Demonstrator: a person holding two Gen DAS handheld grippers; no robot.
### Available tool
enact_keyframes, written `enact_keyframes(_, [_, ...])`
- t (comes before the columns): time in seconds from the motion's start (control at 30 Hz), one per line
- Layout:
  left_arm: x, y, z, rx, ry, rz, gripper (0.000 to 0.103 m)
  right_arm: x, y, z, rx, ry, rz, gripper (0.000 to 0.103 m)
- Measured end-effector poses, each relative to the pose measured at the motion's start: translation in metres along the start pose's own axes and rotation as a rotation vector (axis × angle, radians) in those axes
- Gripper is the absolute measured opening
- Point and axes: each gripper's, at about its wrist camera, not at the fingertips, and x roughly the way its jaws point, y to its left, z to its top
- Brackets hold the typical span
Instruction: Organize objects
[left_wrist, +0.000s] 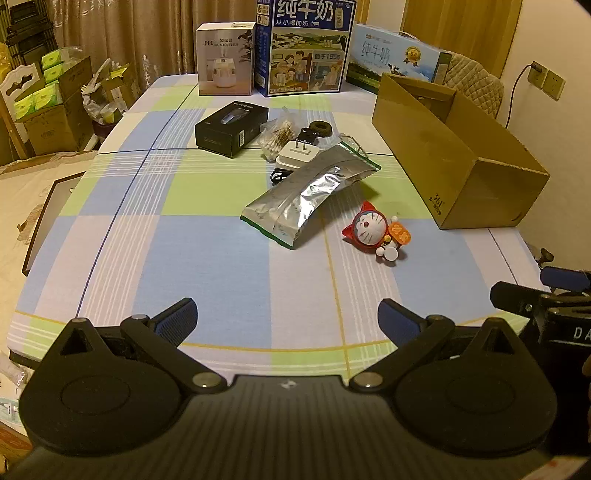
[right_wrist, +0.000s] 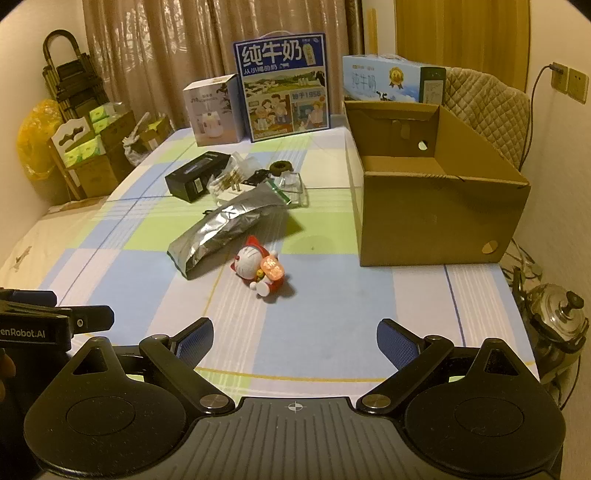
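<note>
A: Surface?
B: Table (left_wrist: 207, 258) under a checked blue/green/white cloth. Both grippers hover over the near edge, left gripper (left_wrist: 287, 319) spread wide, nothing in it. Right gripper (right_wrist: 294, 338) same, wide and empty.

A: Items?
B: Mid-table cluster. Foil bag (left_wrist: 308, 194) lies flat, its far end propped on a white plug (left_wrist: 295, 153). Cat toy (left_wrist: 375, 230) on its side, just right of the bag's near end. Black box (left_wrist: 232, 127) far left of the cluster, swab bag (left_wrist: 279, 134) beside it, dark ring (left_wrist: 320, 127) behind the plug.

A: Container?
B: Open carton (right_wrist: 439, 225) on the right, nothing visible inside.

A: Room?
B: Three printed boxes along the far edge: white box (left_wrist: 226, 57), tall milk box (left_wrist: 306, 46), flat milk box (left_wrist: 395, 55). Curtains (right_wrist: 177, 48) behind. Stacked cartons on the floor left, quilted chair (right_wrist: 484, 99) far right, wall socket (right_wrist: 569, 83) with a cable, kettle (right_wrist: 557, 317) low on the right.
</note>
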Motion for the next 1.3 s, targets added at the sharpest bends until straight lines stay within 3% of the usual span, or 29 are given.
enact_keyframes(1.13, [-0.0012,-0.0017,0.0025,-0.012,0.003,-0.035,0.102,-0.0009,0.0027,-0.0011,-0.016,0.0,0.018,0.093])
enact_keyframes(1.3, [-0.0012,-0.0004,0.0012,-0.047,-0.001,-0.011,0.102,-0.0012,0.0018,-0.002,-0.018,0.002,0.019,0.093])
